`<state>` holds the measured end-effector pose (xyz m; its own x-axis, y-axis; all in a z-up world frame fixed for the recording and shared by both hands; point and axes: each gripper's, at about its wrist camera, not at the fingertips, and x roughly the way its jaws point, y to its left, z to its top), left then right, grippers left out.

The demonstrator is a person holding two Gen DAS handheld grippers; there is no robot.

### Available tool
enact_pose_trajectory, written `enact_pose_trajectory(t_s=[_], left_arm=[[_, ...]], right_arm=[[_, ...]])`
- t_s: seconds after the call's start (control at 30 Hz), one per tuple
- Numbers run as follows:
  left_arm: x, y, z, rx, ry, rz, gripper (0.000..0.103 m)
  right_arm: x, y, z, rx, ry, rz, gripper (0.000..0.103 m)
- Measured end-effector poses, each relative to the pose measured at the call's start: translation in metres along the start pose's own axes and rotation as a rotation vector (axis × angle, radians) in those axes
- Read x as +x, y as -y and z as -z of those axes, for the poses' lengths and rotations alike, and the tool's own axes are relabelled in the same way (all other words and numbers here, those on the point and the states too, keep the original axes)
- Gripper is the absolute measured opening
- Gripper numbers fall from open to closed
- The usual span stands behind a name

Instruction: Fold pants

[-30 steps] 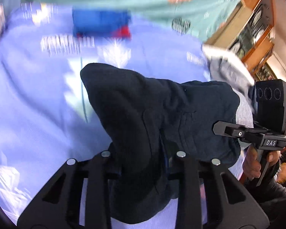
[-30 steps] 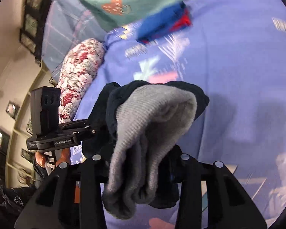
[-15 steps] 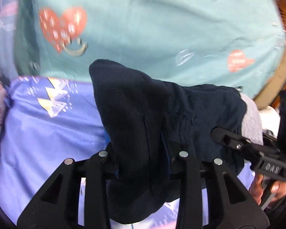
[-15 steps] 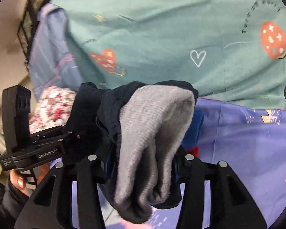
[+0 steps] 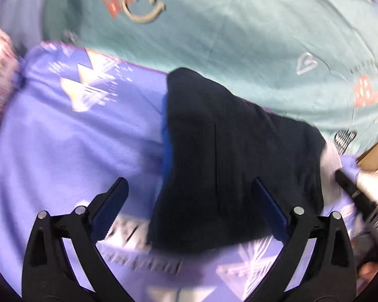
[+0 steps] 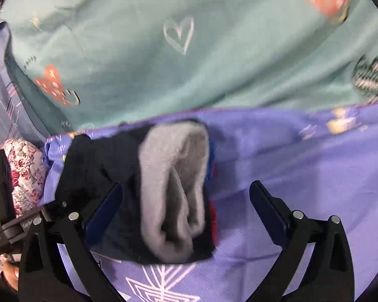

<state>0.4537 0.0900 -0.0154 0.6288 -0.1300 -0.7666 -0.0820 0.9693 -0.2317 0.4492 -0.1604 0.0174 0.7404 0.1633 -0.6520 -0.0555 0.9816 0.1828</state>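
Left claw: jaws wide, having just sprung open; pads clear of the cloth. Folded dark navy pants lie between the jaws on the purple bedsheet, released. Blue edge of another folded garment shows under the pants' left side.

Right claw: jaws wide too, just opened. The pants sit between them, grey lining rolled outward at the end facing the camera; left pad is just beside the dark cloth, contact cannot be told; right pad well clear. Red and blue cloth peeks from beneath on the right.

Teal heart-print blanket behind the sheet. Floral pillow at left. Both views motion-blurred
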Motion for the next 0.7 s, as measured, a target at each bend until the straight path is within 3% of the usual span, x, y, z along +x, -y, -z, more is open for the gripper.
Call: enact_pose_trajectory(t_s=[0.03,0.1,0.2,0.27,0.47,0.7], left_arm=[[-0.012,0.003,0.007,0.022,0.014,-0.032,0.099],[-0.049,0.010,0.032,0.086,0.070,-0.086,0.101],[-0.097,0.027,0.080,0.197,0.159,-0.143,0.101],[-0.121,0.035,0.109,0.249,0.176,-0.165,0.101],[-0.158,0.038,0.177,0.229,0.179,-0.161,0.101],[-0.167,0.035,0.213,0.221,0.198,-0.151,0.101]], right_arm=[[-0.017,-0.003,0.005,-0.019,0.029,0.049,0.102],[-0.049,-0.011,0.020,-0.063,0.058,0.067,0.102],[-0.096,-0.020,0.064,-0.153,0.070,0.102,0.102],[-0.119,-0.027,0.098,-0.206,0.087,0.120,0.102],[-0.169,-0.036,0.161,-0.197,0.102,0.134,0.102],[-0.203,-0.034,0.199,-0.169,0.167,0.144,0.102]])
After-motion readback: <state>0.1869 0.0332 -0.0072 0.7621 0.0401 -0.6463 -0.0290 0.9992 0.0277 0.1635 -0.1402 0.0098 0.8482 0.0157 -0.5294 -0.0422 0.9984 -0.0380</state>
